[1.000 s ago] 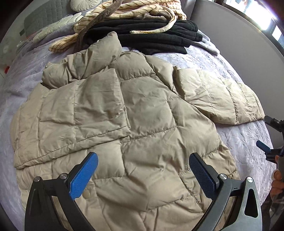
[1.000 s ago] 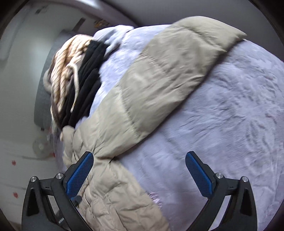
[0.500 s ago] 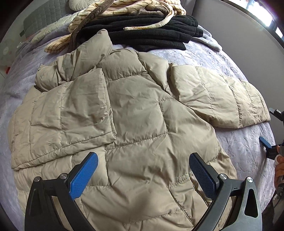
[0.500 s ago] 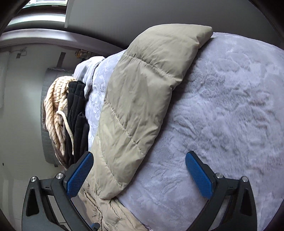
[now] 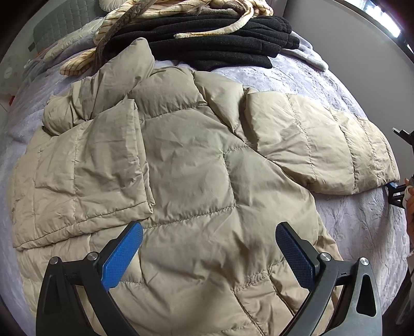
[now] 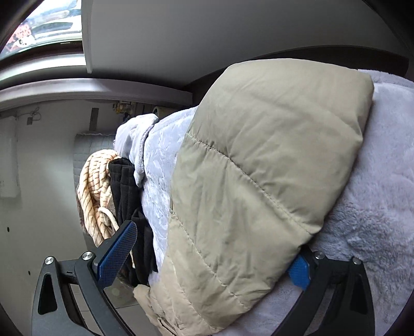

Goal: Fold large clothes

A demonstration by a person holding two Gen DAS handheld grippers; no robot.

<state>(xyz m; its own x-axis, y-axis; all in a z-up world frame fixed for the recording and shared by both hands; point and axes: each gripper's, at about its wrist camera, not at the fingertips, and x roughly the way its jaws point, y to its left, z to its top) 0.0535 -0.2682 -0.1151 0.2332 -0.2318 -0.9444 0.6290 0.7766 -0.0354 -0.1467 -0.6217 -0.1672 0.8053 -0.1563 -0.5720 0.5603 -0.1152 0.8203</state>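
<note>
A beige puffer jacket [image 5: 186, 181] is lying spread across a bed covered in a pale lilac blanket [image 5: 357, 227], one sleeve already folded in over the body on the left, the other sleeve [image 5: 318, 152] stretching out flat toward the bed's right edge. The left gripper [image 5: 209, 254] is hovering above the jacket's lower half with its blue-padded tongs spread wide and holding nothing. The right gripper [image 6: 212, 261] is sitting at the cuff end of the outstretched sleeve [image 6: 258, 168], tongs also spread, one finger on each side of the padded fabric, the far pad slipping beneath it against the blanket. Nothing is being pinched yet. Behind the jacket, a stack of black garments [image 5: 220, 44] and a striped cream throw [image 5: 181, 10] are waiting near the headboard.

The step in hand appears to be folding this second sleeve inward. Doing it well likely means closing on the full thickness of the cuff, since slick, puffy fabric tends to squeeze out of a shallow bite, then carrying it low across the body to mirror the first sleeve.
</note>
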